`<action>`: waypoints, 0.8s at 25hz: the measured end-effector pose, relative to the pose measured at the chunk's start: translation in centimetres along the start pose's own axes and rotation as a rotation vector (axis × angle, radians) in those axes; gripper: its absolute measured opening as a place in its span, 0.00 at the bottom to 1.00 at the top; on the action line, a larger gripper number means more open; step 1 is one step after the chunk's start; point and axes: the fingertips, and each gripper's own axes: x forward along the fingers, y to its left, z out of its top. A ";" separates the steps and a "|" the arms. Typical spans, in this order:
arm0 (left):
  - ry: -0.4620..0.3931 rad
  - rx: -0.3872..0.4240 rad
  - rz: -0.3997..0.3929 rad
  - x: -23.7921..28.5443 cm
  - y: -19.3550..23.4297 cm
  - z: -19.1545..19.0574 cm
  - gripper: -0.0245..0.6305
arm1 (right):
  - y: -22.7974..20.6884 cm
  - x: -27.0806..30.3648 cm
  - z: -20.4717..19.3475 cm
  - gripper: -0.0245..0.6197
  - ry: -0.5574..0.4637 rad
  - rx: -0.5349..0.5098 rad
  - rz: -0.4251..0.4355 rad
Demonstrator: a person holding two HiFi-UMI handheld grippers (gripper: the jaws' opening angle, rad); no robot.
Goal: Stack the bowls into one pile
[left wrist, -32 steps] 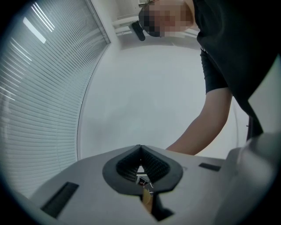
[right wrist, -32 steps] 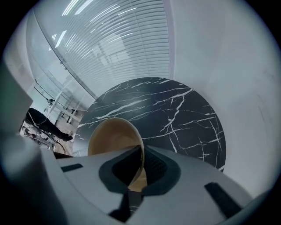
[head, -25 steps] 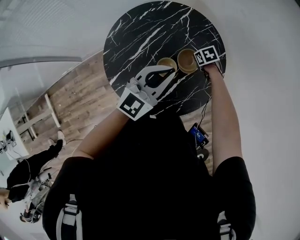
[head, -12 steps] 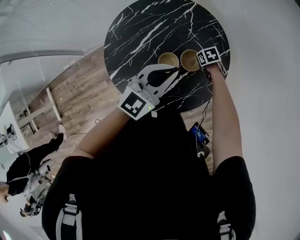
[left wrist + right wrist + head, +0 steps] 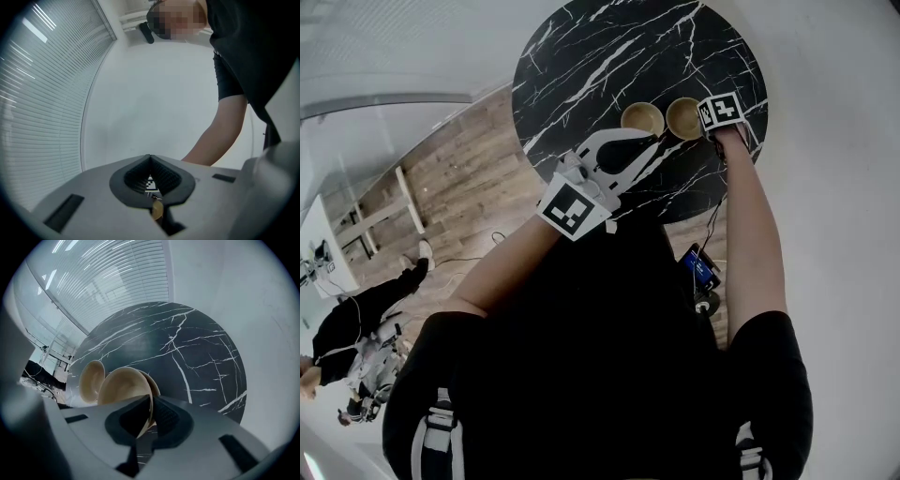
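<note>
Opening on the rim of the bowl (image 5: 123,389) between them, the right gripper's (image 5: 149,420) jaws point steeply down at the desk (image 5: 197,348), with the second bowl (image 5: 90,379) just beside it leftward, nearer the left gripper (image 5: 651,143), whose jaws are pressed together and empty.

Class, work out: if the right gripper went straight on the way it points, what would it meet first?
The bowl, whose rim sits between the right gripper's opening jaws. Just beyond that, probably the table, though depth is unclear.
</note>
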 end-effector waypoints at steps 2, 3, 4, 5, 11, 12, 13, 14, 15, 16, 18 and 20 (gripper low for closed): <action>0.004 -0.003 0.001 -0.1 -0.1 -0.1 0.04 | -0.2 0.1 0.0 0.07 0.001 -0.001 -0.010; 0.005 -0.004 0.001 -0.1 -0.1 -0.1 0.04 | -0.3 0.1 0.0 0.07 0.000 -0.001 -0.015; 0.004 -0.004 0.000 -0.1 -0.1 -0.1 0.04 | -0.3 0.1 -0.1 0.07 0.000 0.000 -0.017; 0.002 -0.002 -0.002 0.0 -0.2 0.0 0.04 | -0.3 0.1 -0.1 0.08 0.002 0.002 -0.017; 0.000 -0.003 -0.003 0.1 -0.1 0.3 0.04 | -0.2 -0.6 0.3 0.13 0.004 -0.009 -0.021; -0.002 -0.002 -0.004 0.1 -0.1 0.4 0.04 | -0.2 -0.9 0.4 0.13 -0.002 -0.010 -0.024; -0.004 0.000 -0.005 0.1 -0.2 0.5 0.04 | -0.3 -1.2 0.5 0.14 -0.008 -0.011 -0.027; -0.005 0.004 -0.007 0.1 -0.2 0.6 0.04 | -0.3 -1.6 0.7 0.14 -0.014 -0.011 -0.030; -0.008 0.007 -0.008 0.1 -0.3 0.8 0.04 | -0.4 -2.0 0.8 0.14 -0.022 -0.011 -0.032; -0.012 0.010 -0.009 0.0 -0.3 0.9 0.04 | -0.4 -2.4 1.0 0.14 -0.030 -0.011 -0.034; -0.022 0.008 -0.007 0.0 -0.4 1.2 0.04 | -0.3 -3.4 1.4 0.14 -0.050 -0.015 -0.038; -0.028 0.006 -0.005 -0.2 -0.5 1.4 0.04 | 0.1 -4.4 1.8 0.14 -0.075 -0.022 -0.037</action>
